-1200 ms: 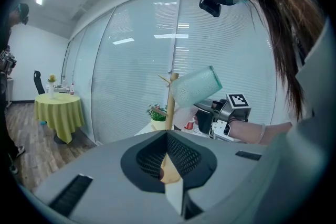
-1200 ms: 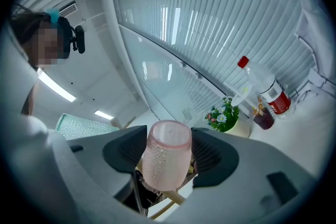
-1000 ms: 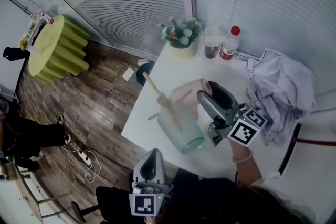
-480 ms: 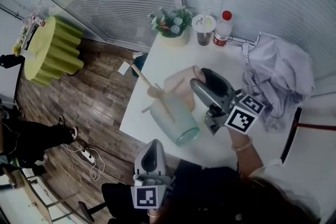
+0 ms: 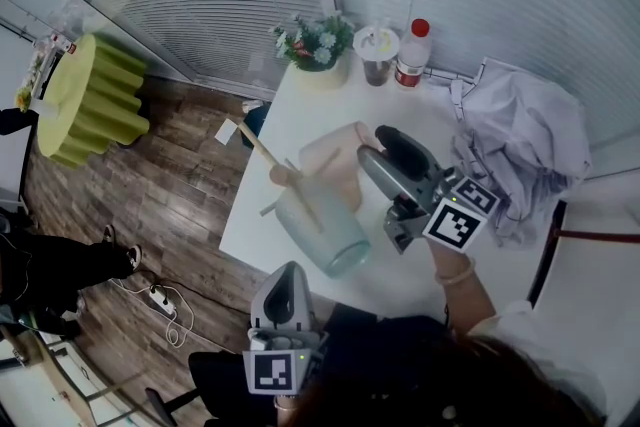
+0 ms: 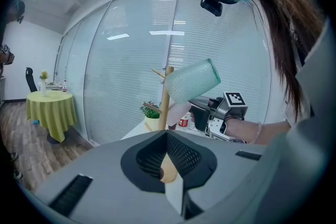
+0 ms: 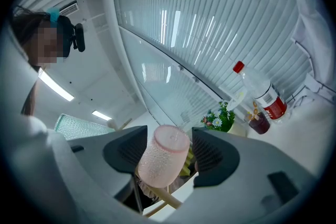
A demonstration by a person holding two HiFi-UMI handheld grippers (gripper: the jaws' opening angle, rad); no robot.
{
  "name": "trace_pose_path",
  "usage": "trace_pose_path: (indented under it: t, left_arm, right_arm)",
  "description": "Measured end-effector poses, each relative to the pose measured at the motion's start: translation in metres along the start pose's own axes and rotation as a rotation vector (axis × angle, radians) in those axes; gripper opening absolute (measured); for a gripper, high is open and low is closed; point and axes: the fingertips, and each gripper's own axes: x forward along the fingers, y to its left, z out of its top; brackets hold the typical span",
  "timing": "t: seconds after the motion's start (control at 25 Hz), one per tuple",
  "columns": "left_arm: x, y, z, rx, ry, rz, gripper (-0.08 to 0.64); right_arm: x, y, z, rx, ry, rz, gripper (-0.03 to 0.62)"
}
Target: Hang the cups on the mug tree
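Note:
A wooden mug tree [image 5: 283,177] stands near the left edge of the white table [image 5: 300,120]. A frosted teal cup [image 5: 320,230] hangs on it, mouth tilted toward me; it also shows high on the tree's stem [image 6: 167,99] as the teal cup [image 6: 193,80]. My right gripper [image 5: 368,160] is shut on a pink cup [image 5: 333,165] right beside the tree. In the right gripper view the pink cup [image 7: 163,157] sits between the pads with a wooden peg [image 7: 164,195] running under its lower end. My left gripper [image 5: 285,287] hangs low in front of the table, shut and empty [image 6: 168,136].
At the table's far edge stand a flower pot [image 5: 312,45], a lidded drink cup [image 5: 378,50] and a red-capped bottle [image 5: 410,55]. A crumpled grey cloth [image 5: 520,140] covers the right side. On the wooden floor to the left stands a round table with a green cover [image 5: 90,100].
The head view has swung, so the table slid up and left in the picture. Both grippers keep their places; the pink cup stays in the right gripper beside the tree.

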Motion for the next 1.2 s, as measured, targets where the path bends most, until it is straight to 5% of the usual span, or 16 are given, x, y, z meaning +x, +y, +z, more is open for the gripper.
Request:
trace_pose_path:
  t: [0.76, 1.2]
  left_arm:
    - [-0.008, -0.006, 0.022, 0.043, -0.067, -0.058, 0.003]
    - [-0.025, -0.013, 0.036, 0.078, -0.134, -0.074, 0.003]
  right_arm:
    - [-0.027, 0.024, -0.002, -0.111, 0.020, -0.054, 0.253]
    - [-0.058, 0.045, 0.002, -0.164, -0.020, -0.098, 0.166]
